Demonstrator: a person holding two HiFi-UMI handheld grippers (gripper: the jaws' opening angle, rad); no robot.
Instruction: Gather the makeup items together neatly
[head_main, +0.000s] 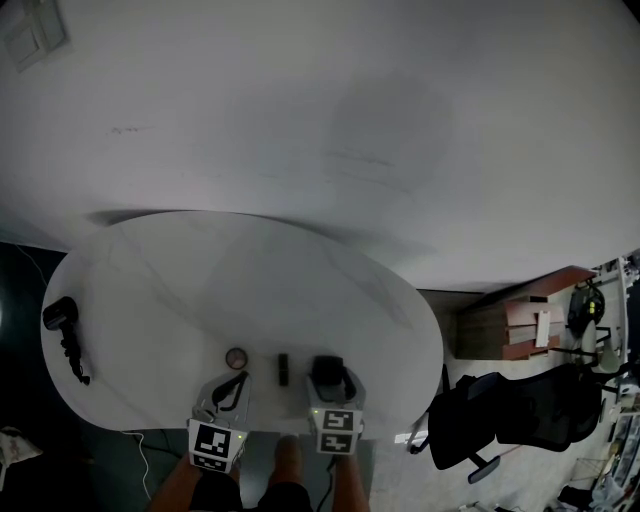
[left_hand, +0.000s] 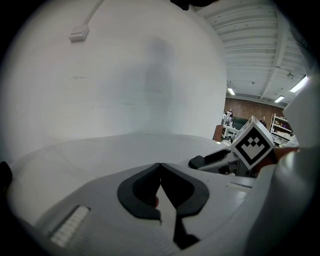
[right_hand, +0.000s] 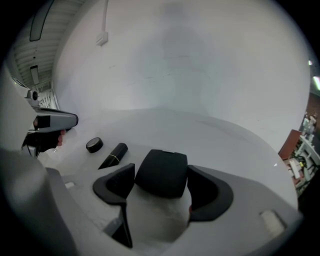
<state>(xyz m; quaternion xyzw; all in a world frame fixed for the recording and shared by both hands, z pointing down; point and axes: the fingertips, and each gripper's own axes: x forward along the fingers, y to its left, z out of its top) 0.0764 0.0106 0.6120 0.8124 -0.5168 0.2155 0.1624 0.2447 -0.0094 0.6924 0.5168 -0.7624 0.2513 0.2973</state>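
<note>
Black pads line both pairs of jaws, which sit at the near edge of a white oval desk (head_main: 250, 270). The left gripper (left_hand: 160, 167) has its jaws closed tip to tip, with nothing between them. The right gripper (right_hand: 160, 171) has its jaws spread wide around a black makeup case (right_hand: 161, 177). The pads appear to touch both of its sides, so the case looks held.

Just beyond the case and to its left lies a black lipstick (right_hand: 116, 152) with a thin gold band. A little past that sits a small round compact (right_hand: 94, 145). The three are near one another but not touching.

Further off, at the desk's left edge, rests a black handheld device (head_main: 62, 318) with a cord, well apart from the makeup. Behind the desk rises a plain white wall (head_main: 350, 120).

The step in hand seems to be bringing the case to the group. The next move likely calls for easing it leftward to rest just beside the lipstick and in line with it. It should not knock the lipstick, which could roll.
</note>
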